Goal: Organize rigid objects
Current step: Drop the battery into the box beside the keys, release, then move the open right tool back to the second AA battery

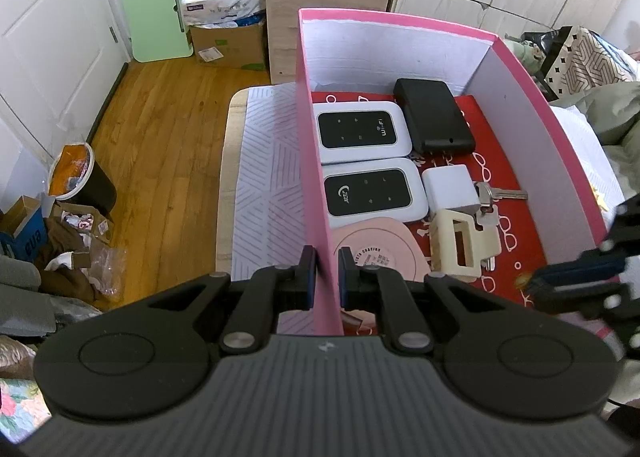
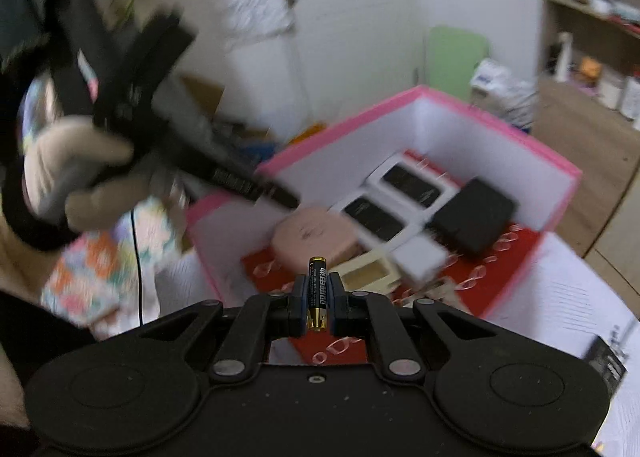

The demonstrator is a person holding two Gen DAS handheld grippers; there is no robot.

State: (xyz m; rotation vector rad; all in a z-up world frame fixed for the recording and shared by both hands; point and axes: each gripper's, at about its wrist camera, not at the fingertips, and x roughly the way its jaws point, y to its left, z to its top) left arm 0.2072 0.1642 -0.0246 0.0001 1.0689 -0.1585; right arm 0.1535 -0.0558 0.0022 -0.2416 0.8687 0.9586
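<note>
Gripping the left wall of a pink cardboard box point(image 1: 316, 185) with white inner walls, the left gripper point(image 1: 325, 277) angles steeply down, its two black jaws drawn narrow with the thin wall pinched between their blue pads. A pale gloved hand point(image 2: 72, 173), blurred in the right wrist view, holds that tool from above left of the box.

The right gripper point(image 2: 318, 299) is closed on a small black-and-gold battery point(image 2: 318, 289), which stands upright between the pads, its gold tip poking above them. It hovers over the near edge of the box, tilted downward, and appears as a dark blur at the right margin of the left wrist view.

Inside the box, on a red patterned lining point(image 1: 516, 217), two white pocket Wi-Fi routers with black faces point(image 1: 362, 133) point(image 1: 372, 193) lie one behind the other along the left wall. A black rectangular device point(image 1: 438, 115) lies beside the far router, a white cube charger point(image 1: 450, 189) just beside the near one, with a silver key point(image 1: 500, 193) to its right. A cream plastic hair claw clip point(image 1: 464, 241) sits nearest, next to a round pink case point(image 1: 380, 253).

The box rests on a white striped cloth point(image 1: 268, 185).
</note>
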